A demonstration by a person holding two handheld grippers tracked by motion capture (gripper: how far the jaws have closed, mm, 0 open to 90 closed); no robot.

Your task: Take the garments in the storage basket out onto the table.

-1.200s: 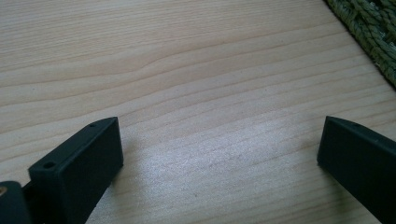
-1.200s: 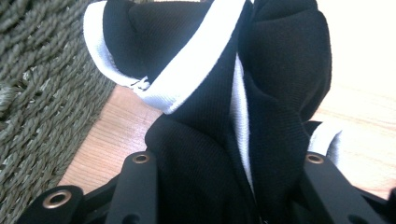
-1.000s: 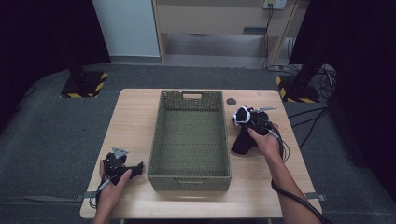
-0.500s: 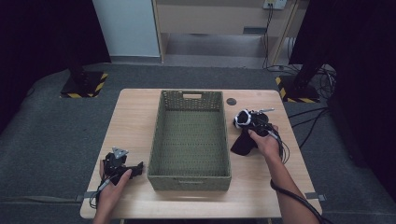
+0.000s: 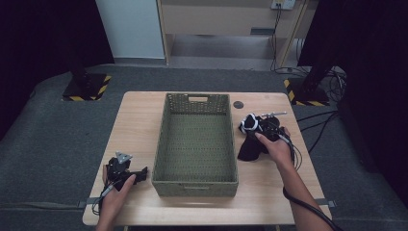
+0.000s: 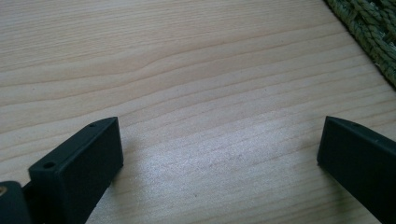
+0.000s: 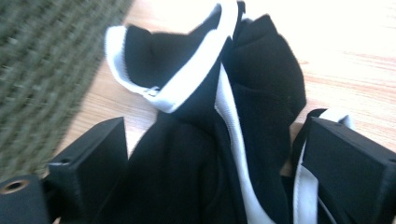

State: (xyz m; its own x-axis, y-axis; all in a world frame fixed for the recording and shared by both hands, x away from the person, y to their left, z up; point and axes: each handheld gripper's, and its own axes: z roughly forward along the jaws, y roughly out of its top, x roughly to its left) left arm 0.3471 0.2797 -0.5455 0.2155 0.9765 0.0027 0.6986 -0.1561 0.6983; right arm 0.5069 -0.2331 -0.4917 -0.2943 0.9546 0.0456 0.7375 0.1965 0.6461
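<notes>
Over the last second the right gripper (image 5: 255,129) is lowering onto the black-and-white garment (image 7: 219,140) on the table (image 5: 139,125) beside the basket (image 5: 196,180), fingers open astride it; the left gripper (image 5: 129,172) is resting open, suggesting a pickup is beginning.

We are seeing one woven green basket (image 5: 196,144), one black-and-white garment (image 5: 251,139), one small dark disc (image 5: 238,104), one wooden table (image 5: 139,120) and two grippers.

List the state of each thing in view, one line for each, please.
Woven basket: upright, empty.
Black garment with white trim: crumpled on the table, beside the basket.
Left tool: open, holding nothing.
Right tool: open around the garment.
</notes>
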